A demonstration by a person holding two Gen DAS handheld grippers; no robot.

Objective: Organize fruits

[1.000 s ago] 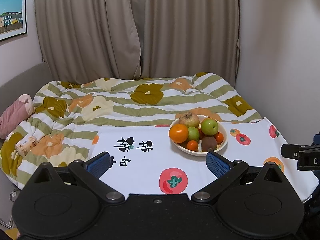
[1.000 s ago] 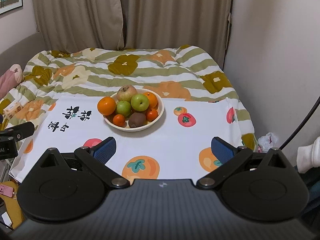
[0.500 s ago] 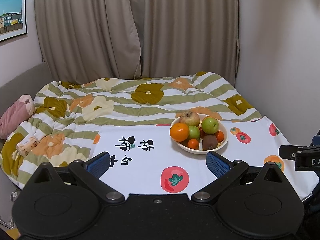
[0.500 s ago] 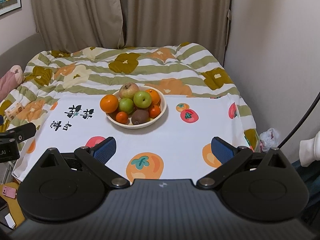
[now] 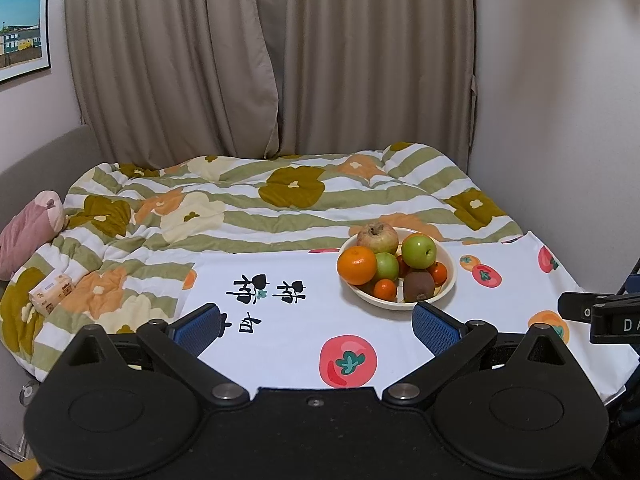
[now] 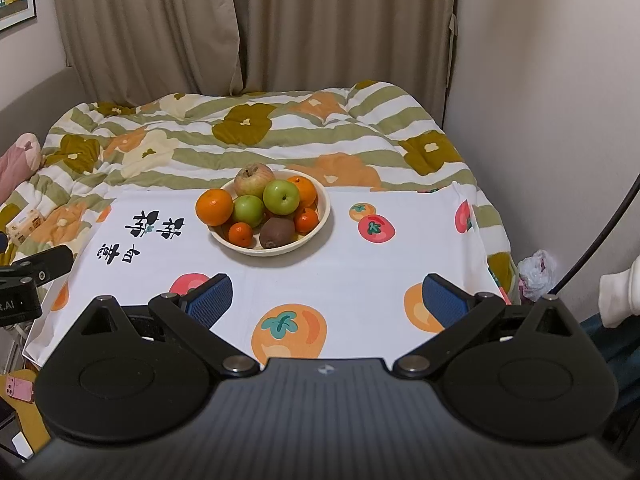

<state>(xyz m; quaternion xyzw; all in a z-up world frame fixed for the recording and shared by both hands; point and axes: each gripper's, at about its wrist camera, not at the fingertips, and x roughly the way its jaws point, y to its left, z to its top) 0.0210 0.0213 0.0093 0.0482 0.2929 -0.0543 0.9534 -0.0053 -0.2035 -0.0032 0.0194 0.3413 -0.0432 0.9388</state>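
Facing bowl beyond right gripper

Soft, even indoor light, sharp focus (fisheye bending at edges)

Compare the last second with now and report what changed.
Only the views shifted. In the right wrist view the bowl of fruit has slid right and down in the picture, so the right tongs have drifted left and forward a little. The left tongs barely moved. Nothing was grasped or released: both tongs stay open and empty, and the fruit lies piled as before on the white cloth.
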